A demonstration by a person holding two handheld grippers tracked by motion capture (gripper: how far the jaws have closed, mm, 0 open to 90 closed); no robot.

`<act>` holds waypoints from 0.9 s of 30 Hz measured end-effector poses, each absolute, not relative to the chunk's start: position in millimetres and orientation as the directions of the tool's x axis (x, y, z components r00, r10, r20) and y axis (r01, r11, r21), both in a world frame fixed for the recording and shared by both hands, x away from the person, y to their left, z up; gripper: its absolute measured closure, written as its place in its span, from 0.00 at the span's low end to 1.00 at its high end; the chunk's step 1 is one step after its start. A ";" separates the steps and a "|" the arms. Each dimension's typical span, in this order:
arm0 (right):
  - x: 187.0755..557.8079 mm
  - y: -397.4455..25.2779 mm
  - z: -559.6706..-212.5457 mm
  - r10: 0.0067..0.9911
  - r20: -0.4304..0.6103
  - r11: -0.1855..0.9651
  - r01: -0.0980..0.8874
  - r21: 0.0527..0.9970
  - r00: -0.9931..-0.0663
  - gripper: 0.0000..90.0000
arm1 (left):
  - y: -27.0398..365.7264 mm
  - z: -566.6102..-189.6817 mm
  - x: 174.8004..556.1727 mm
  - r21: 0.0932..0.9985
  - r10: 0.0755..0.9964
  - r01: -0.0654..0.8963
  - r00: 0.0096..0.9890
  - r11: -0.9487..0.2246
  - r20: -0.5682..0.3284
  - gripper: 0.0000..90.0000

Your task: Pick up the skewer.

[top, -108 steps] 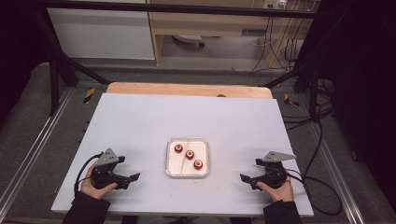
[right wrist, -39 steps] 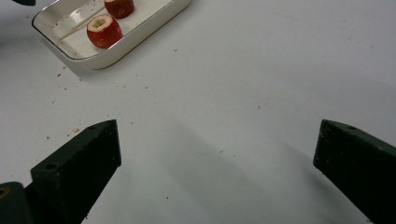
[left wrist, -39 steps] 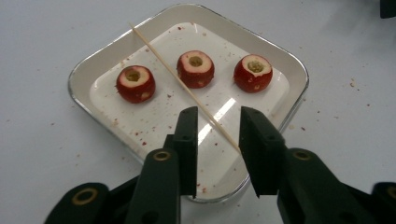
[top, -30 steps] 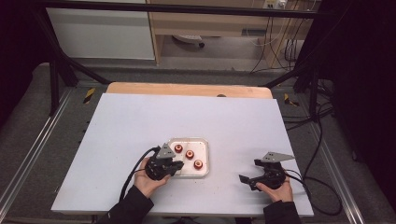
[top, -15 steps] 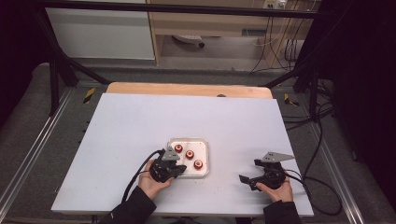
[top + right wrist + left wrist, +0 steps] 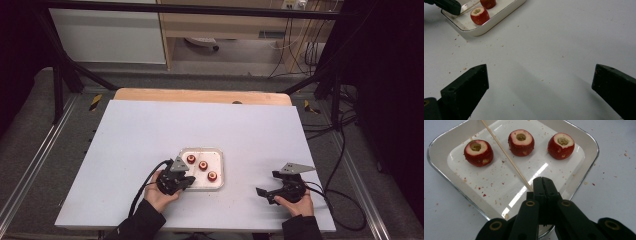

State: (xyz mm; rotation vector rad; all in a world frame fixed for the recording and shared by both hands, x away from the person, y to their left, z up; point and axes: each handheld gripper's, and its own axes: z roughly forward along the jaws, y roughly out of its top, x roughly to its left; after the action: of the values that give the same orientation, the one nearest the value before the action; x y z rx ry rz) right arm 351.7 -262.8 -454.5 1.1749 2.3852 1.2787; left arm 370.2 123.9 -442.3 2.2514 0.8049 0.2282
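A white square tray (image 6: 220,179) (image 6: 589,157) lies at the middle front of the table, holding three cored red fruits (image 6: 203,165) (image 6: 521,139). A thin wooden skewer (image 6: 505,153) slants across the tray between the left and middle fruit. My left gripper (image 6: 181,181) (image 6: 542,181) sits at the tray's left front corner, shut on the skewer's near end. My right gripper (image 6: 267,192) (image 6: 540,82) rests near the table's front right, open, with bare table between its jaws. The tray (image 6: 499,18) and one fruit (image 6: 479,15) show at the top left of the right gripper view.
Red crumbs are scattered over the tray and the white table (image 6: 150,135) around it. A wooden board edge (image 6: 200,95) runs along the table's far side. Black cables (image 6: 345,200) trail off the right front. Metal frame rails (image 6: 30,170) flank the table.
My left gripper travelled from the table's front left to the tray's left corner and closed on the skewer. The right gripper has stayed put.
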 end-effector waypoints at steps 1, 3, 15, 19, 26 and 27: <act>351.9 -263.0 -454.6 0.720 0.185 0.317 0.554 0.770 -0.669 0.02 | 124.7 -442.2 370.0 0.687 0.616 0.485 0.785 -0.541 -0.070 1.00; 351.7 -262.7 -454.6 0.720 0.188 0.314 0.556 0.769 -0.668 0.02 | 126.8 -441.9 370.2 0.685 0.623 0.488 0.780 -0.540 -0.065 1.00; 351.6 -262.7 -454.7 0.720 0.189 0.316 0.558 0.768 -0.668 0.02 | 139.3 -438.9 371.5 0.688 0.658 0.503 0.752 -0.523 -0.049 1.00; 351.9 -263.0 -454.7 0.720 0.184 0.318 0.553 0.770 -0.670 0.02 | 140.8 -432.4 369.7 0.719 0.668 0.497 0.742 -0.486 -0.062 0.95; 352.0 -261.9 -455.6 0.720 0.190 0.315 0.559 0.767 -0.667 0.02 | 134.8 -427.2 376.8 0.740 0.737 0.518 0.675 -0.428 -0.046 0.70; 352.1 -261.8 -455.7 0.720 0.191 0.316 0.560 0.766 -0.667 0.02 | 133.5 -427.3 378.3 0.738 0.740 0.521 0.671 -0.428 -0.046 0.69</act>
State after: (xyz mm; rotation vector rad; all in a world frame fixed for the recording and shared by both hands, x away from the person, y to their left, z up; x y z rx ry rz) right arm 352.1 -261.8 -455.7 1.1793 2.3914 1.2744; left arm 378.3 133.5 -427.3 2.1281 0.9681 0.3693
